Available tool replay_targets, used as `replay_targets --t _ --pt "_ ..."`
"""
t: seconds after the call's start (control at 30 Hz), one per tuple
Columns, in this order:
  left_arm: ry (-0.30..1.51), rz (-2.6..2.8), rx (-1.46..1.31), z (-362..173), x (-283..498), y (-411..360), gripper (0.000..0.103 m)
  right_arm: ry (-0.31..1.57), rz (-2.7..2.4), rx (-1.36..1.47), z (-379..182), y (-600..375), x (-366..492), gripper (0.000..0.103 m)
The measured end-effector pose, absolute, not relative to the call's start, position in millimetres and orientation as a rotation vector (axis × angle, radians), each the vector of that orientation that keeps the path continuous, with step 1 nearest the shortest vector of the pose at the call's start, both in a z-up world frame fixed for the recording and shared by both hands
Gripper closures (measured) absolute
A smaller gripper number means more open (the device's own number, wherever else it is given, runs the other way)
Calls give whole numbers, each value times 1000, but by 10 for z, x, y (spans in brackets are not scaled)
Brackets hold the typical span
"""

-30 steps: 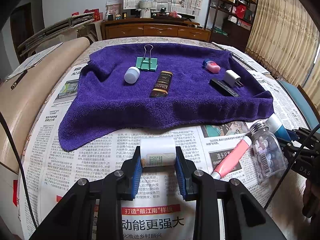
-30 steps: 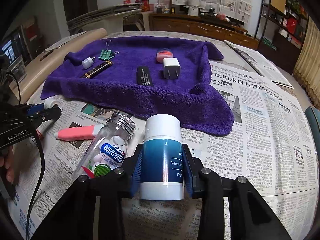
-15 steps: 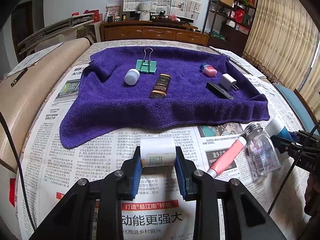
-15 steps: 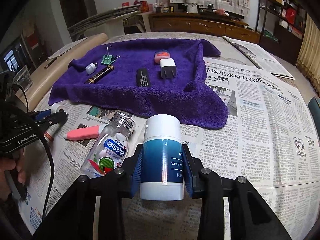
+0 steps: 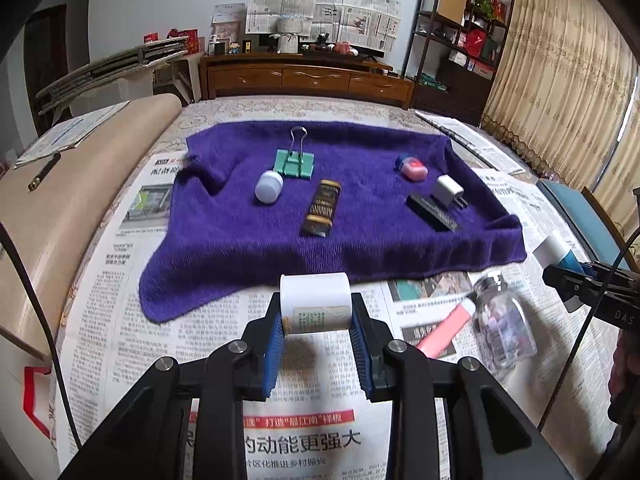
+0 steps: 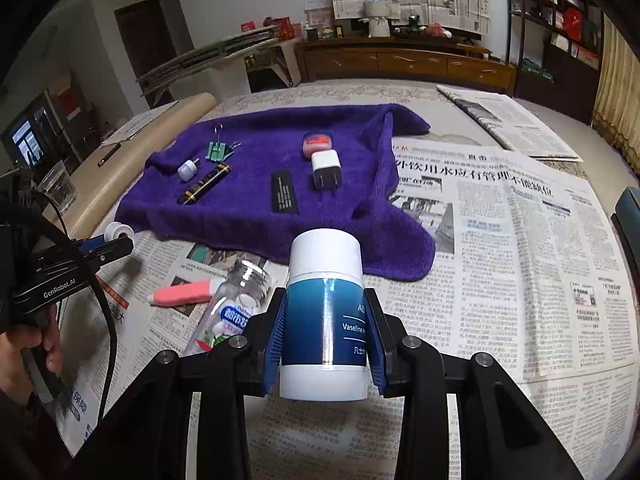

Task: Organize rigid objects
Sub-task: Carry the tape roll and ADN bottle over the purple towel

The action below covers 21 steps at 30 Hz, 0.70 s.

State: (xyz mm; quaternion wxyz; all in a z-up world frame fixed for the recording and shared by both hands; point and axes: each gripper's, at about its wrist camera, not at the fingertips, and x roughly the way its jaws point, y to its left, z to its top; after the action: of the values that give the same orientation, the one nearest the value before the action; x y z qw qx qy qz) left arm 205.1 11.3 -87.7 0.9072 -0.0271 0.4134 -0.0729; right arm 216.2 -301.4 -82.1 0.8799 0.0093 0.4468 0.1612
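Note:
My left gripper (image 5: 316, 320) is shut on a small white bottle (image 5: 315, 303) and holds it above the newspaper, just short of the purple towel (image 5: 360, 240). My right gripper (image 6: 326, 320) is shut on a blue and white Vaseline bottle (image 6: 325, 304), held above the newspaper near the towel's (image 6: 260, 216) front edge. On the towel lie a green binder clip (image 5: 294, 162), a small white cap (image 5: 269, 187), a dark pen-like tube (image 5: 322, 208), a pink case (image 5: 412, 168), a white charger (image 5: 448, 190) and a black bar (image 5: 432, 213).
A pink tube (image 5: 444, 330) and a clear glass jar of candies (image 5: 502, 332) lie on the newspaper (image 6: 520, 240) between the grippers. A beige roll (image 5: 60, 184) runs along the table's left side. A wooden cabinet (image 5: 304, 80) stands at the back.
Both grippers have risen and drawn back a little with their bottles held. The towel and the things on it have not moved.

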Motion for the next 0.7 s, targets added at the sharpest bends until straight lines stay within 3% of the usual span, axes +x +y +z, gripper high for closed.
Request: replay_targets --t 0.7 --pt "837 -118 -40 -645 2726 319 74 916 398 10 -540 -2521 2992 67"
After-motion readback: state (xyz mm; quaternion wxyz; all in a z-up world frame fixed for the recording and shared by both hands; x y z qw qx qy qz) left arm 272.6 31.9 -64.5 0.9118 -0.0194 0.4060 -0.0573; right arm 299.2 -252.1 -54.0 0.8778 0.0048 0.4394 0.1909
